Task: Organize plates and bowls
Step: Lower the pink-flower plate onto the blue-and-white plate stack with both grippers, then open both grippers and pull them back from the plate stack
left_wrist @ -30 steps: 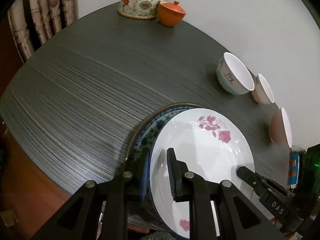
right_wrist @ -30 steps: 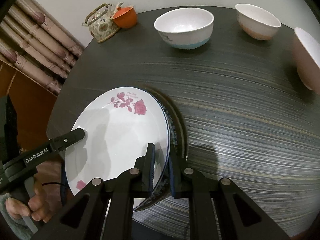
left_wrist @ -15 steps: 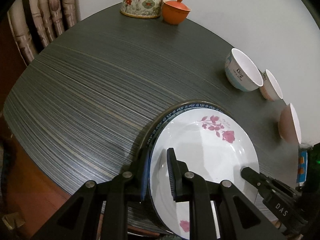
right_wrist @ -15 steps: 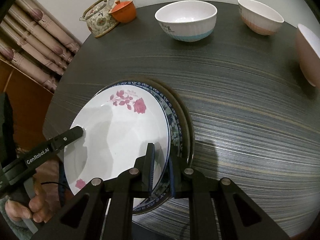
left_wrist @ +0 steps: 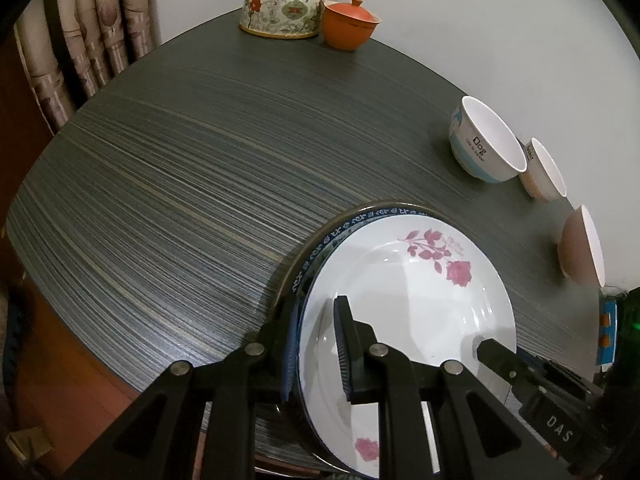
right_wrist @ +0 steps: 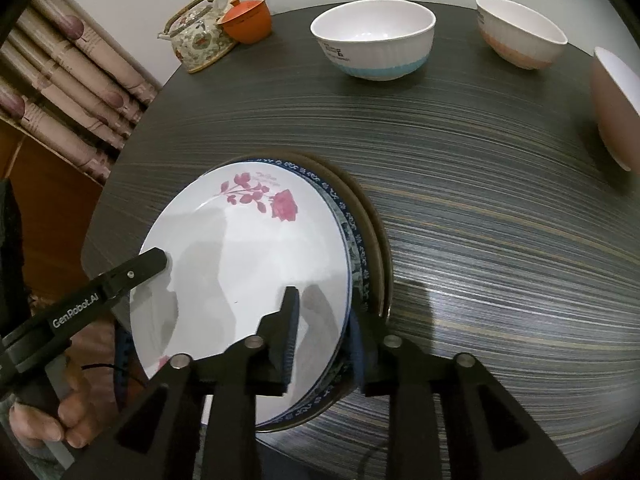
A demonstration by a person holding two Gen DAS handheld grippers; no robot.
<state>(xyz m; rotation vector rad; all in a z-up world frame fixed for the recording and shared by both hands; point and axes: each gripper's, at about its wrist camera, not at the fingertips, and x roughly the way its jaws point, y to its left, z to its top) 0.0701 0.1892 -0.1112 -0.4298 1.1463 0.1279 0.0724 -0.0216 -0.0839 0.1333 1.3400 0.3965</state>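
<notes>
Left tongs (left_wrist: 316, 344): clamped on the near rim of the white plate (left_wrist: 400, 300), gap no wider than a second ago.
Plate stack: held between both tongs. The white plate now lies flatter on the blue-rimmed plate (right_wrist: 356, 248), which sits on a brown plate (right_wrist: 378, 240) on the table (right_wrist: 480, 200).
Right tongs (right_wrist: 324, 332): fingers have just spread and now stand apart on either side of the stack's rim.
Meaning: the plates look stacked and set down, and the left release probably comes next.
Bowls: three, blue-banded (right_wrist: 372, 40), pink-banded (right_wrist: 520, 36) and brown (right_wrist: 612, 108), ahead and right of the right tongs, not yet nested.
</notes>
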